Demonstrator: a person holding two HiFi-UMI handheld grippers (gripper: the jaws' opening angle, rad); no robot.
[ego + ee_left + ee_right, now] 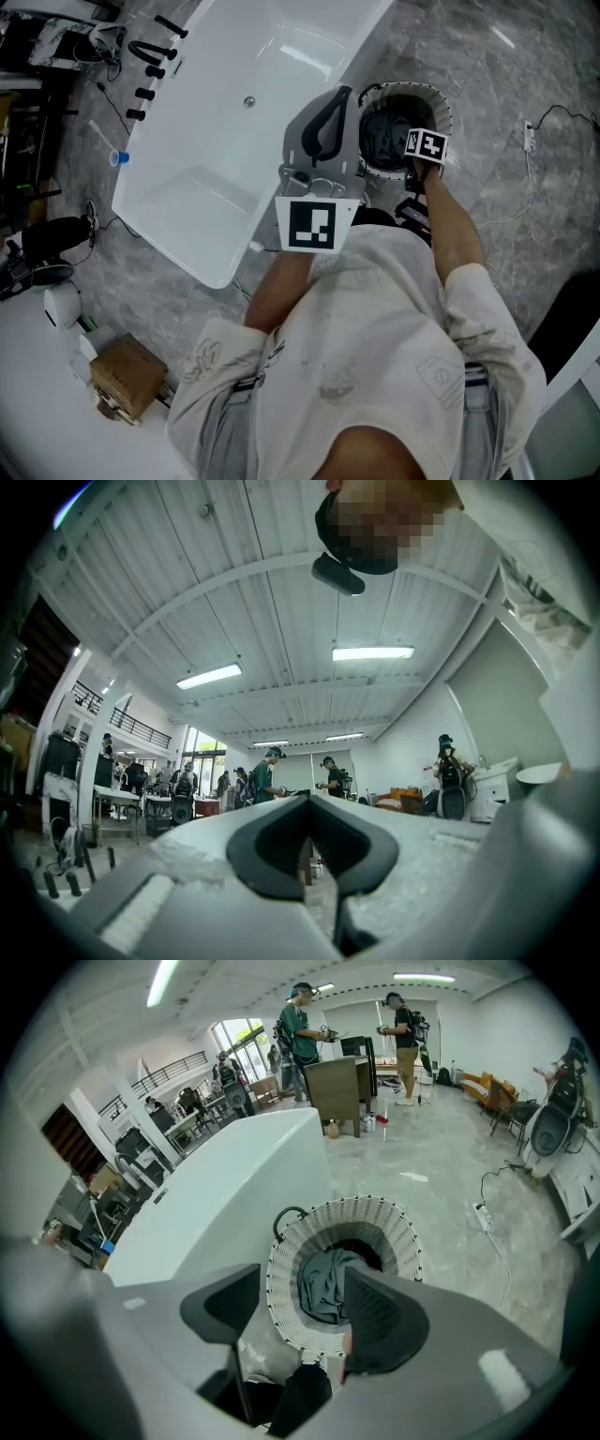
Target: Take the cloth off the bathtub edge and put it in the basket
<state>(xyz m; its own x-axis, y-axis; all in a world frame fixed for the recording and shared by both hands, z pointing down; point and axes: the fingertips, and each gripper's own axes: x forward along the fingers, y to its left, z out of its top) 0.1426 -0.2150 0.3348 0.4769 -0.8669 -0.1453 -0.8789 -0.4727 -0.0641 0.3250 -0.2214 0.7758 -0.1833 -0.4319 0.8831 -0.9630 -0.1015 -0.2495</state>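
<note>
Jaws of the left gripper (306, 801) are clenched tip to tip on nothing, aimed away into the room, while the right gripper (302, 1286) hangs over the basket (281, 1274) beside the bathtub (225, 1185), jaws released about halfway and empty. The cloth (323, 1288) lies inside the basket, so the job looks all but done. Trouble could come if the right jaws dip and snag a fold or clip the rim while pulling away, dragging the cloth out or tipping the basket.
</note>
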